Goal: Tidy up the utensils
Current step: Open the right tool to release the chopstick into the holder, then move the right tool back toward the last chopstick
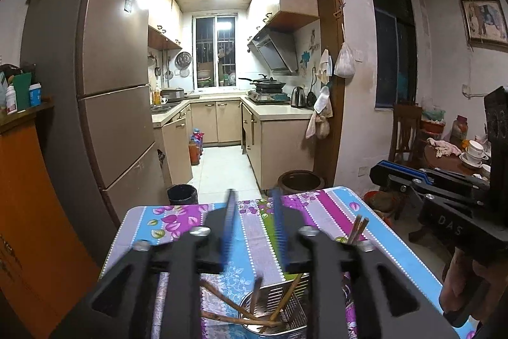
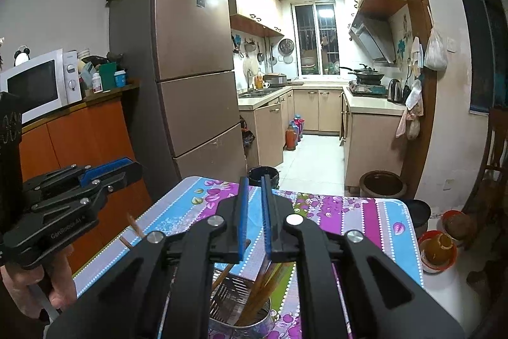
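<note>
1. Up close, the left gripper holds its blue-padded fingers wide apart with nothing between them; it hangs above the table.
2. At 6 o'clock under it, a metal holder stands on the floral cloth, with wooden chopsticks leaning inside and a few more sticking up at 4 o'clock.
3. At 3 o'clock in the left view, the right gripper shows side-on, gripped by a hand.
4. In its own view, the right gripper has its fingers parted by only a narrow gap, holding nothing.
5. At 6 o'clock below it sit the same holder and chopsticks; two stick ends poke up at 9 o'clock.
6. The left gripper appears at 9 o'clock there.
7. Beyond the table stand a fridge and a kitchen doorway.
</note>
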Demonstrator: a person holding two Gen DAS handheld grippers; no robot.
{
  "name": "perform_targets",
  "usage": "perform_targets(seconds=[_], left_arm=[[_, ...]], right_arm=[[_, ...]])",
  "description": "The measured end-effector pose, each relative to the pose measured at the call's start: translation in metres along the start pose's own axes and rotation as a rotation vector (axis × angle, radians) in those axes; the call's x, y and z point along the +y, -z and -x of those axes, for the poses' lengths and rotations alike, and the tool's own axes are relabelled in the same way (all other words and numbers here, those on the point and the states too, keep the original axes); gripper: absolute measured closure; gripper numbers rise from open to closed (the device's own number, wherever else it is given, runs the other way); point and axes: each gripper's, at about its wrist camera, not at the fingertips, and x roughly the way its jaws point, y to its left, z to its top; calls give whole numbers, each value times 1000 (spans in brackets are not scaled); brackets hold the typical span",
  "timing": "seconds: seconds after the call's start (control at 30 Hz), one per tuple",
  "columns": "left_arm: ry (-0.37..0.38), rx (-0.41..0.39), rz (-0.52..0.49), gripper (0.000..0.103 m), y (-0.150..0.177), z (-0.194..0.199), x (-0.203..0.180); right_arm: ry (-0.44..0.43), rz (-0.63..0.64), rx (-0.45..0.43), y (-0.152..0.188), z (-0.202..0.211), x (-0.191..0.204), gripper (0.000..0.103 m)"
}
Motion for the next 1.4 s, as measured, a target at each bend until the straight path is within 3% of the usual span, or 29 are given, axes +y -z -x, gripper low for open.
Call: perform_targets(seconds=[0.07, 0.27, 0.53, 0.77, 1.17, 1.4], left_arm=[[-5, -3, 7, 66, 0, 1, 0], [-16, -9, 16, 59, 4, 8, 4], [-21, -40, 29, 52, 2, 28, 7], [-39, -98, 30, 37, 12, 64, 2], [-107, -236, 8, 28, 94, 167, -5], [-88, -219, -16, 24, 165, 215, -11]], right_arm=[[-5, -4, -8, 1, 3, 0, 64], [6, -1, -24, 2, 12, 1, 57], [19, 2, -47, 1, 26, 3, 40], [50, 9, -105, 11, 49, 16, 12], [92, 45, -209, 88, 137, 47, 7], [71, 51, -196, 158, 192, 71, 7]])
